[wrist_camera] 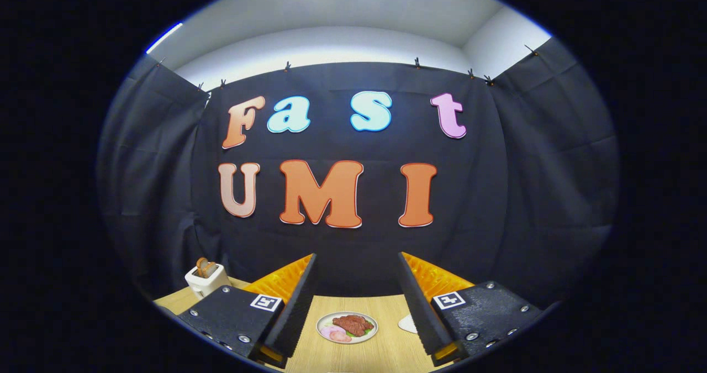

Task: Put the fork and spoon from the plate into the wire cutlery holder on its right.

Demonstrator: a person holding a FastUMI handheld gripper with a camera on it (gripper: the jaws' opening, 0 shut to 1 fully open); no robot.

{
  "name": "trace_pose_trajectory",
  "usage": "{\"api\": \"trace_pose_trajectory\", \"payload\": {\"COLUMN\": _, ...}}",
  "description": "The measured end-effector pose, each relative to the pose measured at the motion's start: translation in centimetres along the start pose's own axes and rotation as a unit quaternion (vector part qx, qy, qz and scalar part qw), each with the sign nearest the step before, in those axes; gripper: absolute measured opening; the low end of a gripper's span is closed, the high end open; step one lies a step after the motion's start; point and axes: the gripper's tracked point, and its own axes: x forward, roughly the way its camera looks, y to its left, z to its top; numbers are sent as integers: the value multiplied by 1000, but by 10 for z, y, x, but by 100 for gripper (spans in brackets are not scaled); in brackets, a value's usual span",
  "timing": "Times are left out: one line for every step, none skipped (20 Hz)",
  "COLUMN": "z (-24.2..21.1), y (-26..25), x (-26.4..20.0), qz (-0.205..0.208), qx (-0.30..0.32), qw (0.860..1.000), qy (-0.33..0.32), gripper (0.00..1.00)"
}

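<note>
The gripper [356, 306] was held high and level above a wooden table [381, 356], its fingers spread wide with nothing between them. A plate of food [347, 327], carrying what looked like a piece of meat and some pale slices, was seen on the table between the fingers and just ahead of them. Beside the right finger the edge of a white object [407, 324] was noted; what it was could not be told. A white toaster [205, 278] with bread in its slot was recorded beyond the left finger, well apart from the plate. No fork, spoon or wire cutlery holder could be made out.

The step in hand was judged to be the very start: searching, with no grasp begun. The next move was judged to call for tilting the gripper down so that more of the table could be brought into sight and the plate with the cutlery located, before any descent.
</note>
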Motion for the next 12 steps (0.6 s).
{"api": "trace_pose_trajectory", "payload": {"z": 3, "y": 3, "x": 0, "qz": 3, "qx": 2, "qw": 1000, "qy": -6, "gripper": 86}}
{"api": "trace_pose_trajectory", "payload": {"z": 5, "y": 6, "x": 0, "qz": 5, "qx": 4, "qw": 1000, "qy": -12, "gripper": 87}}
{"api": "trace_pose_trajectory", "payload": {"z": 7, "y": 9, "x": -1, "qz": 9, "qx": 6, "qw": 1000, "qy": -17, "gripper": 88}}
{"api": "trace_pose_trajectory", "payload": {"z": 9, "y": 10, "x": -1, "qz": 9, "qx": 7, "qw": 1000, "qy": -22, "gripper": 88}}
{"api": "trace_pose_trajectory", "payload": {"z": 10, "y": 12, "x": -1, "qz": 11, "qx": 6, "qw": 1000, "qy": -27, "gripper": 88}}
{"api": "trace_pose_trajectory", "payload": {"z": 11, "y": 15, "x": -1, "qz": 12, "qx": 4, "qw": 999, "qy": -30, "gripper": 89}}
{"api": "trace_pose_trajectory", "payload": {"z": 12, "y": 17, "x": -2, "qz": 11, "qx": 4, "qw": 999, "qy": -32, "gripper": 90}}
{"api": "trace_pose_trajectory", "payload": {"z": 12, "y": 21, "x": -1, "qz": 13, "qx": 3, "qw": 999, "qy": -34, "gripper": 90}}
{"api": "trace_pose_trajectory", "payload": {"z": 12, "y": 25, "x": -1, "qz": 12, "qx": 3, "qw": 999, "qy": -35, "gripper": 90}}
{"api": "trace_pose_trajectory", "payload": {"z": 11, "y": 26, "x": -2, "qz": 11, "qx": 3, "qw": 999, "qy": -35, "gripper": 91}}
{"api": "trace_pose_trajectory", "payload": {"z": 12, "y": 30, "x": -2, "qz": 13, "qx": 4, "qw": 999, "qy": -38, "gripper": 92}}
{"api": "trace_pose_trajectory", "payload": {"z": 14, "y": 35, "x": -4, "qz": 13, "qx": 6, "qw": 999, "qy": -39, "gripper": 92}}
